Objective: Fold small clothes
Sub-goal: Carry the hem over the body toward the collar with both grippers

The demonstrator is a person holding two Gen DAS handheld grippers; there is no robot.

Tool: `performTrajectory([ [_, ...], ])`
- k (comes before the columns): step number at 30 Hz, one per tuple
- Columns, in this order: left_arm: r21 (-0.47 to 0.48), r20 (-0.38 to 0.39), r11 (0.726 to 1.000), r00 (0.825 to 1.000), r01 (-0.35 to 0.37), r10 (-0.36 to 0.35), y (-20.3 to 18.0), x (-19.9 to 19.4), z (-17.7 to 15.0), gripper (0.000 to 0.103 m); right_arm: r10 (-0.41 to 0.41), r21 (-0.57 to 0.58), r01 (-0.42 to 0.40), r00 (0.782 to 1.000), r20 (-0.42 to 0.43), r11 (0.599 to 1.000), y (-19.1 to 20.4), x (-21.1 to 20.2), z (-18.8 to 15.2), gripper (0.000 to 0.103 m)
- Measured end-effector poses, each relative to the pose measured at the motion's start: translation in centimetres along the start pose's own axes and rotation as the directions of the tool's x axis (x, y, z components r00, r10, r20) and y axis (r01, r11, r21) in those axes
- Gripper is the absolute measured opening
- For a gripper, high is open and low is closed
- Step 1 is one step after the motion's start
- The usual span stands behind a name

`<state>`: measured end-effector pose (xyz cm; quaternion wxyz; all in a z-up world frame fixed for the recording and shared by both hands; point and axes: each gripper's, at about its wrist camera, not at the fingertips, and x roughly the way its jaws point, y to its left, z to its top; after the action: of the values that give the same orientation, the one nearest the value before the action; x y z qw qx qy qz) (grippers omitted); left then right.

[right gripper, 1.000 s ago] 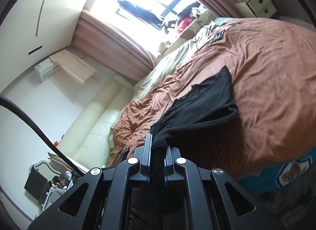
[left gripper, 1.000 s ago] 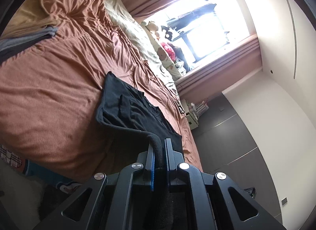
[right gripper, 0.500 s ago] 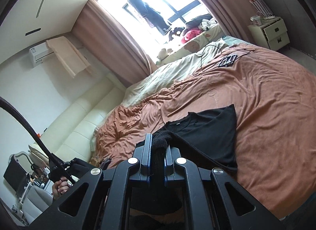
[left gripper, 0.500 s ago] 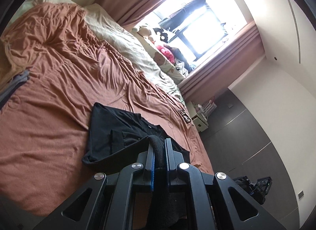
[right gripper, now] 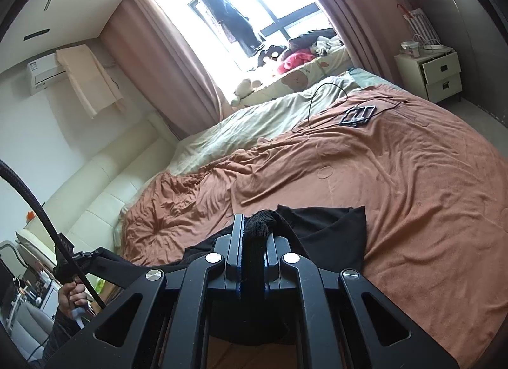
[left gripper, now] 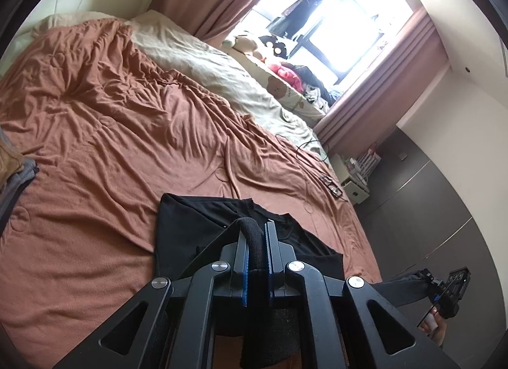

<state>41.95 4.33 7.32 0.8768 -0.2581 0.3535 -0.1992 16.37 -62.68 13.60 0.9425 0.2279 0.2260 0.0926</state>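
Both the left gripper [left gripper: 255, 242] and the right gripper [right gripper: 254, 235] are closed tight on bunched edges of the black garment [left gripper: 197, 226], whose far part lies on the brown blanket [left gripper: 111, 121] near the bed's edge. To fold it well, I would keep the two held corners level and taut and lay them evenly onto the far edge. The cable [right gripper: 320, 99] and small black device [right gripper: 357, 115] lie well apart, so nothing seems to block the way.
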Motion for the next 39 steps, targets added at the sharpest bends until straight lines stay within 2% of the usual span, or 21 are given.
performTrajectory([
  [8,-0.001,-0.044,0.997,0.996,-0.073,0.073,1.8,4.9,1.8,0.008,-0.022,0.016,0.023,0.998,-0.05,1.0,-0.8,4.6,1.6,0.005],
  [17,-0.015,-0.126,0.988,0.98,-0.155,0.152,4.8,11.3,2.3,0.009,-0.059,0.05,0.066,0.991,-0.124,0.997,-2.3,10.1,2.6,0.006],
  [24,0.011,-0.187,0.975,0.957,-0.223,0.221,6.9,16.4,2.3,0.009,-0.113,0.046,0.124,0.974,-0.199,0.991,-3.7,15.4,3.4,0.006],
  [31,0.059,-0.24,0.953,0.922,-0.297,0.303,8.3,21.3,2.4,0.009,-0.18,0.033,0.195,0.95,-0.256,0.98,-4.7,20.0,4.2,0.006],
  [39,0.047,-0.289,0.934,0.89,-0.355,0.353,10.6,25.6,2.3,0.009,-0.248,0.046,0.276,0.915,-0.318,0.96,-5.4,23.8,4.0,0.006],
])
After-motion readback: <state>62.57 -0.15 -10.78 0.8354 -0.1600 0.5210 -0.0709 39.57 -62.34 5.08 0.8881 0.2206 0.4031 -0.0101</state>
